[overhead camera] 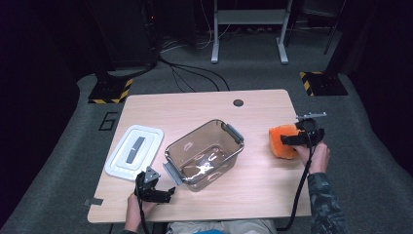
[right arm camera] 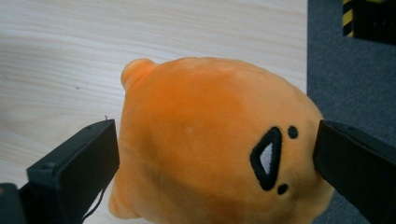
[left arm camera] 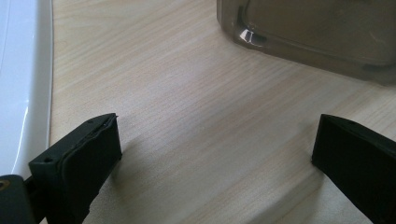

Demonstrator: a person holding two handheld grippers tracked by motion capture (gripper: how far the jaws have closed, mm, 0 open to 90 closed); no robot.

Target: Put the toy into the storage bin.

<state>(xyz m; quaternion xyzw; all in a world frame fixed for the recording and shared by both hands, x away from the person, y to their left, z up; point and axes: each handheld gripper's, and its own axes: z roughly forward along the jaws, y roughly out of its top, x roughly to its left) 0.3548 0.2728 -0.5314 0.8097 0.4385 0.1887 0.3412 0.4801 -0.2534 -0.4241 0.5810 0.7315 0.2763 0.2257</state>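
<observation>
A: Straddling the round orange plush toy with the stitched black face (right arm camera: 210, 144), the right gripper (right arm camera: 215, 154) has its jaws spread wide, one on each flank of it. Contact on the far jaw looks likely; the near one I can't tell.

B: Toy's place?

A: Between those jaws, resting on the pale wooden table (overhead camera: 263, 180) near its right edge, the grey floor just beyond the jaw on that side.

B: Reason for that pose?

A: Probably lining up a squeeze across the widest soft part.

B: Left gripper (left arm camera: 215, 154)?

A: Jaws wide, nothing between them but bare table. Ahead of them sits the clear brown-tinted plastic bin with grey handles (overhead camera: 204, 153), open on top; outside the left-hand jaw lies the white rectangular lid (overhead camera: 134, 151), flat.

B: Why parked there?

A: My guess: lid is off so the bin can receive the toy, left hand waiting near both.
</observation>
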